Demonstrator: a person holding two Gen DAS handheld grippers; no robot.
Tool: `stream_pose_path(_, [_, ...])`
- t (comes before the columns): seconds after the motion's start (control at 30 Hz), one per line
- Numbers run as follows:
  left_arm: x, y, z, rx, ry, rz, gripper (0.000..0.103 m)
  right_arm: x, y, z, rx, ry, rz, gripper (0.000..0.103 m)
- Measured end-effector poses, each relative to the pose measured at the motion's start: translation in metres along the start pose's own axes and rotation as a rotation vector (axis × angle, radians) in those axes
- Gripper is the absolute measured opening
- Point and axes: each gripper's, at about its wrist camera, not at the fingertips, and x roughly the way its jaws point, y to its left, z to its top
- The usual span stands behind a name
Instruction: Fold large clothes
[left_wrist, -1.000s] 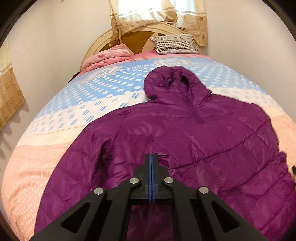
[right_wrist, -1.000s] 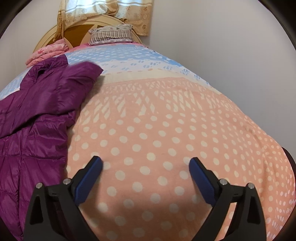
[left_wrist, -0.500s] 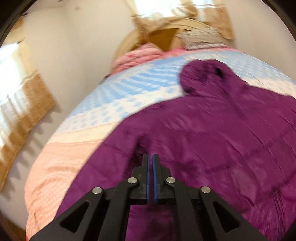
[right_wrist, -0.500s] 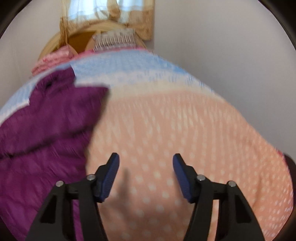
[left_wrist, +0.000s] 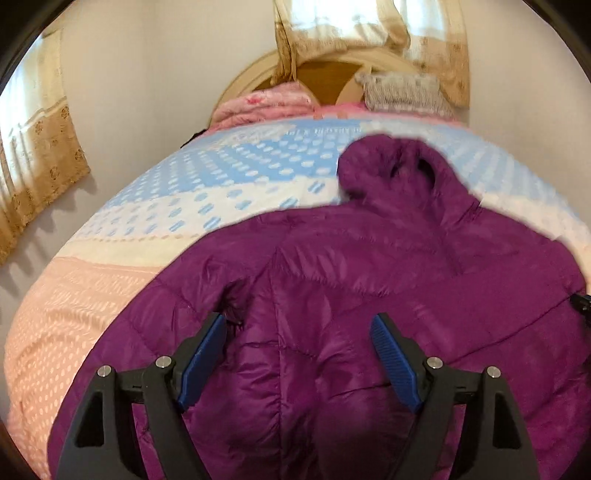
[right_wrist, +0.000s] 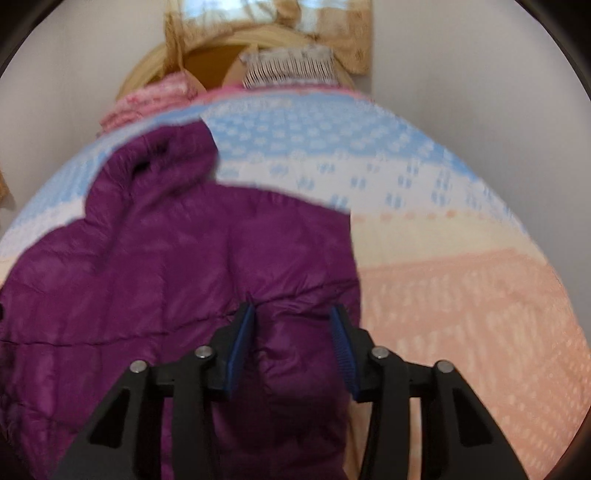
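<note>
Left claw (left_wrist: 298, 347) now wide, released jacket (left_wrist: 369, 280) | right claw (right_wrist: 291, 332) narrowed over jacket

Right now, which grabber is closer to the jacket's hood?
Hard to call; neither is near. The left gripper hangs open over the purple jacket body; the right gripper straddles its edge. The hood lies far ahead of both.

One purple quilted jacket (left_wrist: 369, 295) lay on one bed (left_wrist: 110, 295), its single hood (left_wrist: 391, 166) toward the one curved headboard (left_wrist: 325, 77). Two grippers were over it, the left gripper (left_wrist: 299, 343) and the right gripper (right_wrist: 293, 332), each with two blue-padded fingers. At the head sat one striped pillow (left_wrist: 402, 92) and one folded pink quilt (left_wrist: 266, 103). Two curtains showed: one behind the headboard (left_wrist: 369, 33), one on the side wall (left_wrist: 40, 166).
</note>
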Motion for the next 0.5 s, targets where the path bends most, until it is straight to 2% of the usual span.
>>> stream_pose_path(0.03, [0.009,-0.003,-0.003,0.015,0.023,0.021,0.081,0.006,-0.003,-0.005,0.002,0.012,-0.01,0.045])
stream_pose_path(0.13, [0.029,-0.01,-0.013,0.038,0.068,0.025,0.081,0.005,-0.013,-0.012,0.026,-0.001,0.017,0.045])
stream_pose_path(0.2, [0.031,-0.011,-0.015,0.04,0.064,0.021,0.081,0.005,-0.013,-0.012,0.02,0.003,0.013,0.044])
stream_pose_path(0.3, [0.015,-0.001,-0.011,0.003,0.059,-0.018,0.081,-0.008,-0.008,-0.006,-0.009,0.025,-0.034,0.044])
stream_pose_path(0.4, [-0.023,0.014,-0.006,-0.059,-0.026,-0.071,0.081,-0.05,-0.004,-0.007,0.027,-0.021,0.039,0.051])
stream_pose_path(0.47, [-0.032,0.01,-0.009,-0.072,-0.041,-0.092,0.091,-0.072,0.007,-0.014,0.007,-0.078,0.053,0.058])
stream_pose_path(0.5, [-0.031,0.005,-0.012,-0.067,-0.028,-0.112,0.092,-0.077,0.016,-0.02,-0.009,-0.09,0.075,0.06])
